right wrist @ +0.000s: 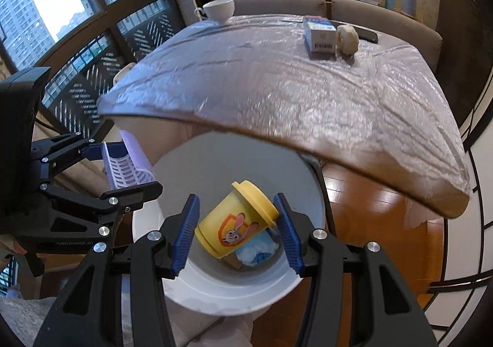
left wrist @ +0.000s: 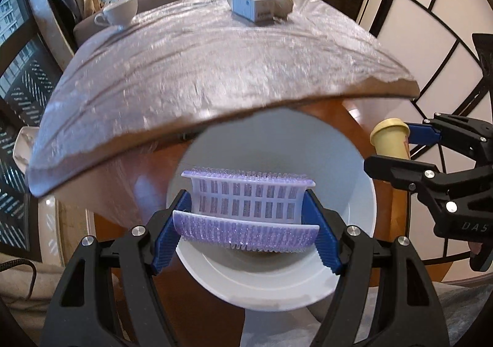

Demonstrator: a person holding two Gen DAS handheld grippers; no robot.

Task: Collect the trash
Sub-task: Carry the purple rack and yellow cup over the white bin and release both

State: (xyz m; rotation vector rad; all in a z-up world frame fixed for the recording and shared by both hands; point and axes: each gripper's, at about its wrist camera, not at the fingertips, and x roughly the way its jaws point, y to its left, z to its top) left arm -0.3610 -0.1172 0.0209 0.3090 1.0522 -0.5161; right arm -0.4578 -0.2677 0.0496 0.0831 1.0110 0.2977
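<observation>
- The left gripper (left wrist: 246, 223) pinched a small white-and-lilac plastic basket (left wrist: 249, 202) by its two short ends, one blue pad against each end, so the basket hung level with its long side across the jaws.
- Directly below that gripper stood a white bin (left wrist: 277, 282) with its mouth open upward; the basket was poised over the opening, presumably so that letting go would drop it straight in.
- The right gripper (right wrist: 235, 231) was clamped on a yellow lidded tub (right wrist: 237, 217) with a cartoon rabbit on it. The tub lay tilted between the pads, lid toward the right pad and base toward the left.
- The tub also hung above the white bin (right wrist: 215, 288), and under it, at the bottom, lay what looked like a blue-and-white wrapper (right wrist: 257, 250).
- Each gripper showed at the edge of the other's view, so the two sat side by side over the same opening.
- Ahead of both grippers and higher up, the table (left wrist: 200, 70) under a plastic cover carried a white cup (left wrist: 121, 10), a small carton (left wrist: 254, 6) and a pale roll (left wrist: 283, 2) touching it; which of these counted as trash could not be told.
- Judged from this, both loads were ready to release.
</observation>
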